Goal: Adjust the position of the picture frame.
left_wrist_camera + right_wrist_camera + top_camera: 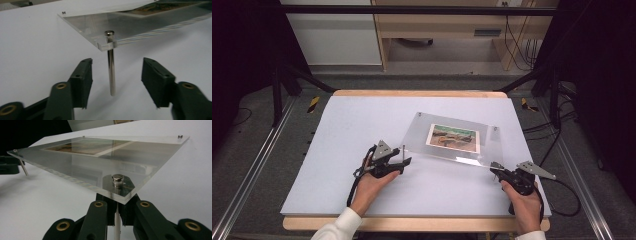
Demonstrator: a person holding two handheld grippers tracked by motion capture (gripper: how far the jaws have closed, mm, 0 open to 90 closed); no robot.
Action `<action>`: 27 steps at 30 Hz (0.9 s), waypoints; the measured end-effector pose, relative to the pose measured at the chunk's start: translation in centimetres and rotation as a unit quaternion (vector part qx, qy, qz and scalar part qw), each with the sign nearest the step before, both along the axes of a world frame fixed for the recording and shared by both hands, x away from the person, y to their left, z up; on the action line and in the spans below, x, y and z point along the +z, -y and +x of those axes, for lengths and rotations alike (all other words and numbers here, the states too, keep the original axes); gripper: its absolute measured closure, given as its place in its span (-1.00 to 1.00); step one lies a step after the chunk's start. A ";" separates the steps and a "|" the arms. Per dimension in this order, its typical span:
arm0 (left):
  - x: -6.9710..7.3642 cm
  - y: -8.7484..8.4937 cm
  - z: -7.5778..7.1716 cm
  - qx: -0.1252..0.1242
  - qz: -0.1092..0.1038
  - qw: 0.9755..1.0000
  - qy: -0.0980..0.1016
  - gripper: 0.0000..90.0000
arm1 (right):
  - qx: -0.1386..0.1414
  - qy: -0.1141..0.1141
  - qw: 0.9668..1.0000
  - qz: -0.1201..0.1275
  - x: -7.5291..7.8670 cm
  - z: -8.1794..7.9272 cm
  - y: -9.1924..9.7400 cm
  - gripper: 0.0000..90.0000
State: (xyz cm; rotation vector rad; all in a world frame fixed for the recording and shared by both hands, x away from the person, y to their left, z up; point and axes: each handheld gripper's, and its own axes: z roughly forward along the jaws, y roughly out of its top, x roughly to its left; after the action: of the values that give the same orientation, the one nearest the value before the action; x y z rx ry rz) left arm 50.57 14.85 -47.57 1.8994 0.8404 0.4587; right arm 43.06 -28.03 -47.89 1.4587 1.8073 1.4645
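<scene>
Clear acrylic frame (452, 140) w/ a colour picture (453, 137) sandwiched inside sits on the white tabletop (352, 125), right of centre, tilted: far edge down near the surface, near edge raised. Small metal caps at its corners.

Left tongs (404, 161), held by the person's left hand (373, 186), are at the frame's near-left corner. In the left gripper view the tongs (116, 80) are spread part way, one black pad either side of a thin metal leg pin (111, 72) that hangs down from the corner under a round cap (109, 33). Gaps show betw. pin and both pads, so not pinching yet; pin just between them. Pin's lower tip is close to the tabletop; can't tell if it touches.

Right tongs (496, 167), in the right hand (527, 205), are at the frame's near-right corner. In the right gripper view the tongs (117, 216) are pressed together on a slim pale pin (116, 225) directly below that corner, under a silver cap (117, 180) on top of the acrylic. Corner seems held up off the tabletop by this grip.

Same view, far left: the other corner w/ its slanted pin (24, 168) and the left tongs' dark body beside it. Cables trail from both tongs toward the near edge of the tabletop
</scene>
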 end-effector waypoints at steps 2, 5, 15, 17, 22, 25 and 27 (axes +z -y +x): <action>-0.1 0.2 0.6 0.007 -0.009 1.000 0.001 0.09 | 0.002 -0.001 1.000 0.001 0.0 0.1 0.1 0.87; 0.2 0.3 1.2 0.005 -0.023 1.000 0.004 0.35 | 0.003 -0.005 1.000 0.000 0.0 0.1 0.2 0.87; 0.6 0.6 1.8 0.007 -0.050 0.999 -0.019 0.85 | 0.000 -0.002 1.000 -0.006 0.1 0.2 0.1 0.87; 0.6 0.6 1.8 0.008 -0.044 0.999 -0.018 0.86 | 0.000 -0.001 1.000 -0.005 0.1 0.3 0.1 0.85; 0.8 0.6 1.8 0.009 -0.052 0.998 -0.020 0.86 | -0.002 0.010 1.000 -0.013 0.2 0.4 0.0 0.86; 0.9 0.6 2.0 0.009 -0.064 0.998 -0.022 0.84 | -0.006 0.016 1.000 -0.019 0.4 0.4 -0.1 0.88; 0.9 0.6 2.1 0.008 -0.066 0.998 -0.024 0.77 | -0.005 0.017 1.000 -0.020 0.4 0.4 -0.1 0.88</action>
State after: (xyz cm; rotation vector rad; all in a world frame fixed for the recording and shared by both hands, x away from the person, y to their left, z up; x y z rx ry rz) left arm 52.69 14.29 -46.64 1.7894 0.8965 0.3595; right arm 43.49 -27.98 -47.45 1.4146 1.7956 1.4318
